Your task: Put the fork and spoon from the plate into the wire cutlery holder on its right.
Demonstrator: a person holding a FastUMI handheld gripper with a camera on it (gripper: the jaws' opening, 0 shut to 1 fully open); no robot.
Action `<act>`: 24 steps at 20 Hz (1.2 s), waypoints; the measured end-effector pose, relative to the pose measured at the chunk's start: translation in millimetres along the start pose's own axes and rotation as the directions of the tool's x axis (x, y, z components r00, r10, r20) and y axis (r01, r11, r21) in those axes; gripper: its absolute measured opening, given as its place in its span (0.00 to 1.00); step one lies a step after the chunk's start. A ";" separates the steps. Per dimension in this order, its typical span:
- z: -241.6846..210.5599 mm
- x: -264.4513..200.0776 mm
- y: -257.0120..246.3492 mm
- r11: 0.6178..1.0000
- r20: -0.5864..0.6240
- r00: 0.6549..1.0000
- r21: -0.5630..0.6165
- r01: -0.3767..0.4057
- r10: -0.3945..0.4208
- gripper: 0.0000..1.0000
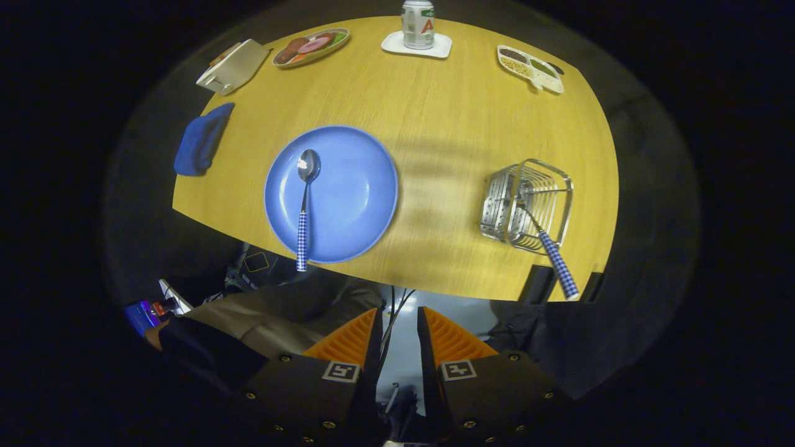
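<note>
Nearest to me, my claw (399,329) hangs short of the worktop (447,136), its fingers (351,338) a narrow gap apart with nothing between them. Below them I see pale floor, some cables and a person's trouser leg (273,316).

Beyond the fingers and a little left, a blue plate (360,186) sits at the near edge of the worktop. In it lies the spoon (304,205), bowl toward the far side, its checked handle running back over the near rim and past the worktop edge.

To the right of the plate, well apart from it, stands the wire cutlery holder (526,205). The fork (546,245) is inside it, leaning, with its checked handle sticking out over the near rim toward the worktop edge.

At the left edge a blue cloth (202,139) droops partly off the worktop. Farther back on the left lies a white box-like thing (233,65), and next to it an oval dish (310,46) with toy food in it. At the far middle a drink can (418,23) stands on a white coaster (416,46). Far right is a white divided tray (530,68), with what look like grains or beans in its sections.
</note>
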State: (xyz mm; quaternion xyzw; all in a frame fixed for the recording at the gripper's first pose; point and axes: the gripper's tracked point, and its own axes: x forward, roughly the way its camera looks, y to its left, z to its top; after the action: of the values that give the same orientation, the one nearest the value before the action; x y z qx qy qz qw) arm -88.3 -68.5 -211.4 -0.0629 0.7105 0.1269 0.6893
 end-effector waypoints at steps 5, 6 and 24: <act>2.8 30.3 43.8 0.999 -0.017 1.000 -0.051 -0.020 0.019 0.33; 3.5 34.7 48.3 0.998 -0.020 1.000 -0.058 -0.016 0.014 0.33; 59.3 92.9 108.9 0.999 0.020 0.999 -0.023 -0.045 0.045 0.33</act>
State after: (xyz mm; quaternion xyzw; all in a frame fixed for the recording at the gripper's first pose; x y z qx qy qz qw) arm -63.9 59.8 -294.7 -0.0533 0.7032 0.1511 0.6927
